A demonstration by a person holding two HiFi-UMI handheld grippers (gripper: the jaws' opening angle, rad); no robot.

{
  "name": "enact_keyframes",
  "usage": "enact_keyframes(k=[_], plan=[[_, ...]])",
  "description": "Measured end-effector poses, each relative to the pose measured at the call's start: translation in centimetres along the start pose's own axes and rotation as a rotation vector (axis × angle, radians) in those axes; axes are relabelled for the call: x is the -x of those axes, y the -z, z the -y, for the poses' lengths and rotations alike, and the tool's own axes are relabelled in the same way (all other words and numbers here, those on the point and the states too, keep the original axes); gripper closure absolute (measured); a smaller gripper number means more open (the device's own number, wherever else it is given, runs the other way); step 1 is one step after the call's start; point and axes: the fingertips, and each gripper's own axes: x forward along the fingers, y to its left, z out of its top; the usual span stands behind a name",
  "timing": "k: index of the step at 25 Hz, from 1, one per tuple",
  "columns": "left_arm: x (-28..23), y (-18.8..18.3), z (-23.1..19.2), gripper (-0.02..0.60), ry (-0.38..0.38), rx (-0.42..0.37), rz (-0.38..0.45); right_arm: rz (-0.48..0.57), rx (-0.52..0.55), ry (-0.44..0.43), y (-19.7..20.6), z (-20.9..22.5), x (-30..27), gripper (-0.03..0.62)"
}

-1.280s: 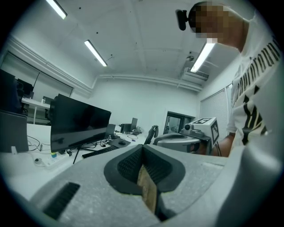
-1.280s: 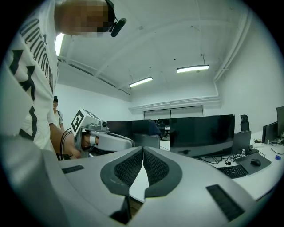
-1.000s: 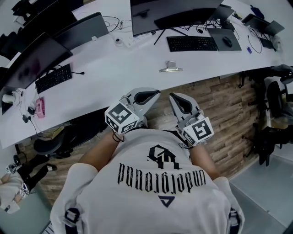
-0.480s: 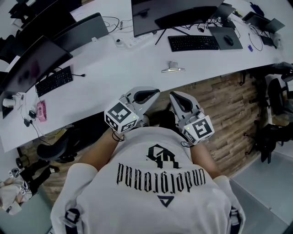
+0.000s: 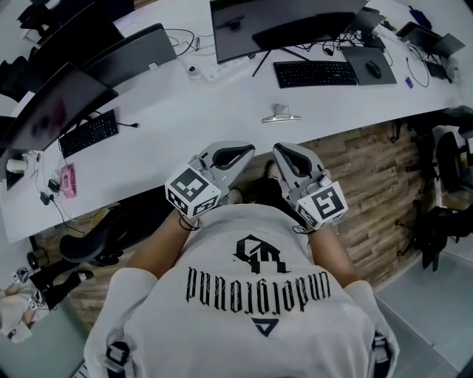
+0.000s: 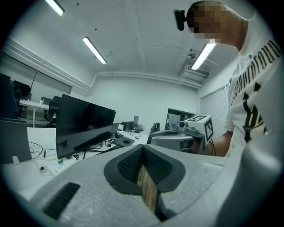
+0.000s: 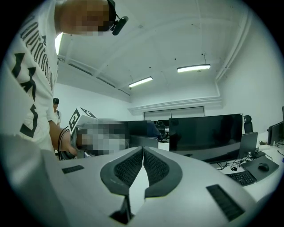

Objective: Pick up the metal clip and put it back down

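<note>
While the person stands back from the white desk (image 5: 185, 111), both forearms are bent up in front of the chest, each hand holding its tool just ahead of the white printed shirt (image 5: 251, 295). The left gripper (image 5: 242, 152) and the right gripper (image 5: 283, 152) sit side by side over the wood-plank floor (image 5: 362, 162). Their noses angle toward each other and toward the desk edge, near one another but not touching, with the marker cubes closest to the body.

In the left gripper view, the left gripper (image 6: 143, 148) has its ribbed pads pressed together at the tip with nothing between them, and the right gripper (image 6: 186, 133) shows just beyond. In the right gripper view, the right gripper (image 7: 143, 150) is likewise closed at the tip and empty.

The metal clip (image 5: 281, 114) lies flat on the desk near its front edge. It is ahead of the two tools and well apart from both, short of the black keyboard (image 5: 315, 73) and the dark monitor (image 5: 273, 22).

Compared with a second ago, the grippers hold almost the same place against the chest and their jaws remain closed. The clip has not been touched. It sits only slightly lower and further right in the head view, along with the rest of the desk.
</note>
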Motion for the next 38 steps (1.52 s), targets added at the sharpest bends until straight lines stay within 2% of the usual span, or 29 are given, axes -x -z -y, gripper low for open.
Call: enact_keyframes(k=[10, 21, 30, 38], plan=[[-2.5, 0.0, -3.4, 0.569, -0.067, 0.043, -0.001, -0.018, 0.013, -0.062, 0.3, 4.4, -1.9, 0.577], [-8.2, 0.2, -7.7, 0.569, -0.124, 0.107, -0.015, -0.072, -0.013, -0.171, 2.2, 9.9, -4.5, 0.577], [-11.9, 0.7, -10.8, 0.569, -0.198, 0.16, -0.036, -0.106, -0.044, -0.259, 3.7, 14.7, -6.5, 0.576], [-14.4, 0.7, -11.8, 0.569, -0.293, 0.183, -0.038, -0.122, -0.041, -0.351, 4.5, 18.0, -6.7, 0.574]])
